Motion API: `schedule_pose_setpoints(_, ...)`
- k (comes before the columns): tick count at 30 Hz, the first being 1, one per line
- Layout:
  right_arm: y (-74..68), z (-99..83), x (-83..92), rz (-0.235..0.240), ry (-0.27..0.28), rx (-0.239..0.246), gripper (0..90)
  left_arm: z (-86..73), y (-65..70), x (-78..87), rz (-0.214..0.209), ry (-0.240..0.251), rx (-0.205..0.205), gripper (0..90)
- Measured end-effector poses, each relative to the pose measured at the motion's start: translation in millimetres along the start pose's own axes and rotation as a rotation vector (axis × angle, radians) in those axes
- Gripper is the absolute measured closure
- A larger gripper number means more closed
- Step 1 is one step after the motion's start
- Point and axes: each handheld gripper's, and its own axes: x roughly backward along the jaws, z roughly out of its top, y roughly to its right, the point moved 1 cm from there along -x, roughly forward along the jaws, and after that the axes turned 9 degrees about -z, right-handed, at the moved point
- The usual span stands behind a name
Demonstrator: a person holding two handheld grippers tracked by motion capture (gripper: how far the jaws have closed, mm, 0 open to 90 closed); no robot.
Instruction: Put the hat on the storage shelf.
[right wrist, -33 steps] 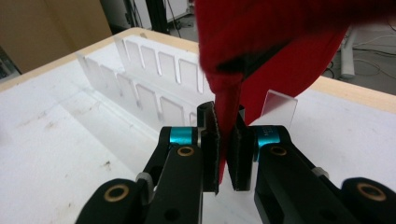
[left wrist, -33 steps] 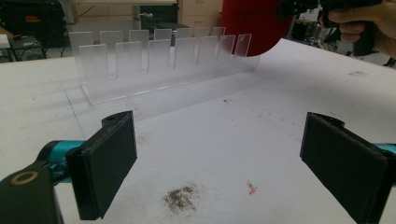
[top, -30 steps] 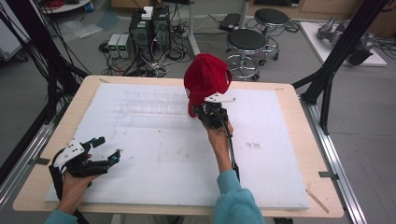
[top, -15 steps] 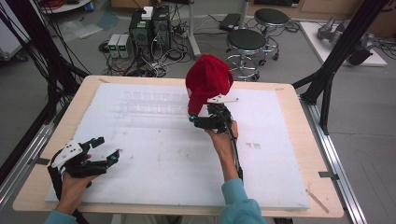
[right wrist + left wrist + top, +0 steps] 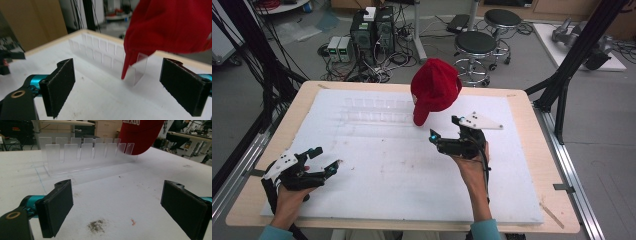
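A wooden table carries a big white board that covers nearly all of its top. Toward the far side of the board stands a clear plastic rack, a long base with two rows of upright slats; from the left gripper view the rack runs across the board, and the slots along most of its length hold nothing. A red cap sits perched on the rack's right end, its brim hanging down to the board. In the right gripper view the cap drapes over the nearest slats, and its brim tip comes down just beside the end slat.

The right gripper is held above the board just on the near side of the cap, apart from it. Its jaws have just been opening and now stand wide, with nothing between them; the cap lies ahead of them, untouched.

The left gripper rests low at the near left of the board, well apart from the rack and cap. Its jaws are spread wide too and hold nothing. A small dark smudge and a tiny red fleck mark the board between them.
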Motion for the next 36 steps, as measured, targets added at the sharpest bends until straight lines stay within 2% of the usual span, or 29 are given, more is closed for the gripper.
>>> schedule_pose_setpoints(3,5.3,-7.8,21.5,0.024,0.072,-0.025,11.8,-0.1,0.3,0.3,0.002,0.001,-0.004,11.2)
schedule_pose_setpoints(5,8.8,-13.9,33.8,0.012,0.095,-0.023,11.5,-0.5,1.5,1.5,0.003,0.012,-0.015,11.2)
schedule_pose_setpoints(8,15.9,-28.8,53.0,0.005,0.166,-0.023,10.3,-1.4,3.8,3.6,0.004,0.038,-0.043,11.2)
schedule_pose_setpoints(10,22.4,-43.9,66.1,0.01,0.206,-0.042,10.3,-1.8,4.7,4.4,0.009,0.043,-0.053,11.3)
schedule_pose_setpoints(16,34.3,-81.3,85.5,-0.047,0.209,-0.061,10.3,-1.9,4.5,4.5,0.011,0.046,-0.051,11.3)
schedule_pose_setpoints(20,37.5,-96.3,90.2,-0.073,0.22,-0.064,10.3,-1.8,4.6,4.4,0.015,0.047,-0.046,11.3)
schedule_pose_setpoints(24,37.8,-106.4,90.2,-0.101,0.215,-0.028,10.3,-2.1,5.8,4.4,0.016,0.047,-0.056,11.3)
schedule_pose_setpoints(32,36.6,-130.2,84.2,-0.138,0.185,-0.008,10.3,-2.2,6.5,4.3,0.019,0.045,-0.064,11.3)
schedule_pose_setpoints(34,36.2,-132.9,81.6,-0.142,0.158,0.005,10.3,-2.3,6.8,4.2,0.019,0.046,-0.065,11.5)
schedule_pose_setpoints(36,36.4,-134.9,80.9,-0.151,0.156,0.011,10.3,-2.3,7.0,3.9,0.02,0.046,-0.067,11.5)
